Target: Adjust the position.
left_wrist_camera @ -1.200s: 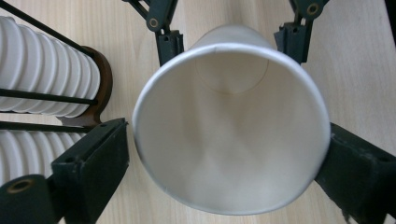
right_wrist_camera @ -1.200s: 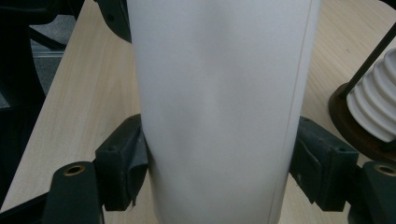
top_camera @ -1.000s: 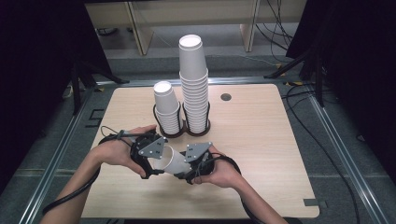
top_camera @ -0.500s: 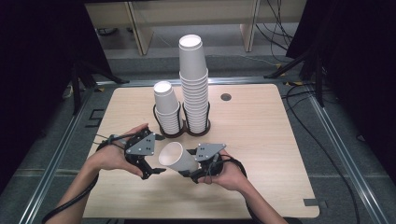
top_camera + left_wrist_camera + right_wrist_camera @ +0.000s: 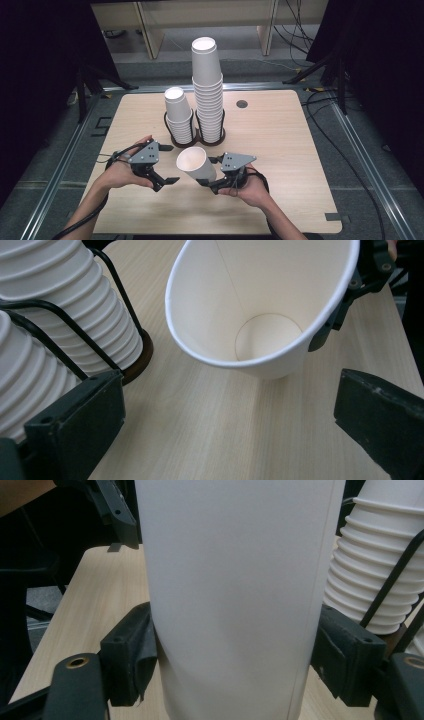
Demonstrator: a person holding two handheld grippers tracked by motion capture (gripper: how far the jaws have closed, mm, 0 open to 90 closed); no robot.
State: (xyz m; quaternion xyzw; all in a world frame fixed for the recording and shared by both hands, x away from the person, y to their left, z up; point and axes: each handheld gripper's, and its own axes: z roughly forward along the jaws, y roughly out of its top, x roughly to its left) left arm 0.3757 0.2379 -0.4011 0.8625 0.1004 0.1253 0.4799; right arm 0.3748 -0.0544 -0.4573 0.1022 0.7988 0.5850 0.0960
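The right gripper (image 5: pixel 206 176) pinches an empty paper cup (image 5: pixel 195 163), hiding its base; the left gripper (image 5: pixel 169 164) gapes beside full racked stacks (image 5: pixel 207 95).

Each black claw (image 5: pixel 169 172) carries a grey three-cornered plate (image 5: pixel 145 152), visible screws and a trailing black cable (image 5: pixel 85 220).

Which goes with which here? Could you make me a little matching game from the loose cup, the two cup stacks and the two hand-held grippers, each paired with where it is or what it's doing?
Things:
1. loose paper cup
2. tall cup stack
3. short cup stack
4. left gripper

States:
A. open, jaws apart with nothing between them
B. upside down in the right-hand ring of the wire holder
C. tilted, mouth toward the left gripper, clamped by the right gripper
D. upside down in the left-hand ring of the holder

Pairs: 1-C, 2-B, 3-D, 4-A
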